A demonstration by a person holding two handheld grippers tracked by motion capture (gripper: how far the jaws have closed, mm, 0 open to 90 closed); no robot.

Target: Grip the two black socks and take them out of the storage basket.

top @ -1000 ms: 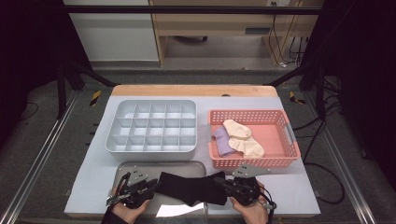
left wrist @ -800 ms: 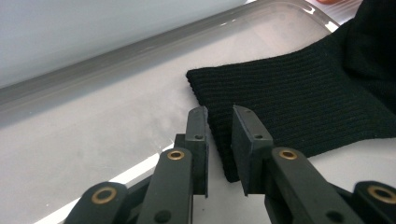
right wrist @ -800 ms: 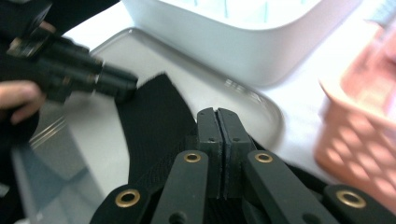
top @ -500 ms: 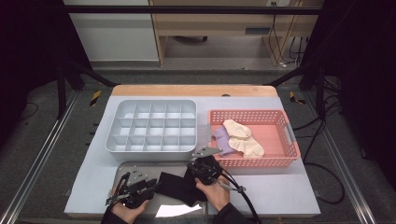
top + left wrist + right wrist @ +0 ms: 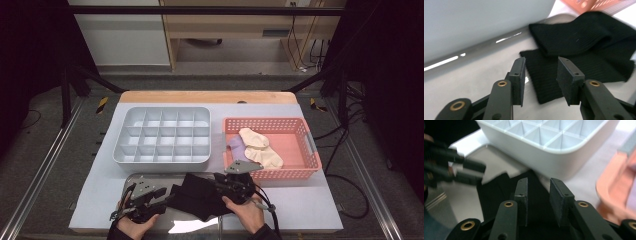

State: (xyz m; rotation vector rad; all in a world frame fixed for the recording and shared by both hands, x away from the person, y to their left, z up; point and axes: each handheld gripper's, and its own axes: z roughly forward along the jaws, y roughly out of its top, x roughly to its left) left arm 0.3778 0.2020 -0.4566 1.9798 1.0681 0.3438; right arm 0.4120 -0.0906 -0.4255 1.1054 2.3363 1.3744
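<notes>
Hovering over the metal tray (image 5: 131, 181) at the near edge of the table, both grippers have their jaws apart and empty. The left gripper (image 5: 541, 75) points at the near end of the black sock (image 5: 584, 52), which lies flat on the tray just ahead of its tips; the right gripper (image 5: 537, 193) stands over the sock's other end, with cloth showing under and between its pads, though I cannot tell whether they touch it. From above, the sock (image 5: 197, 194) runs left to right between the left gripper (image 5: 165, 196) and the right gripper (image 5: 220, 186), its right part doubled over the rest, so its long axis lies along the line joining the two. The right one looks nearer to the bulk of it, and a closing there would probably catch the folded part. Beyond the tray, the grey divided box (image 5: 162, 135) sits behind it, and the pink basket (image 5: 300, 172) behind and to its right. Count: one black sock, one cream sock (image 5: 257, 147) and one purple one (image 5: 236, 146) in the basket, one box, one basket, one tray, two grippers.
</notes>
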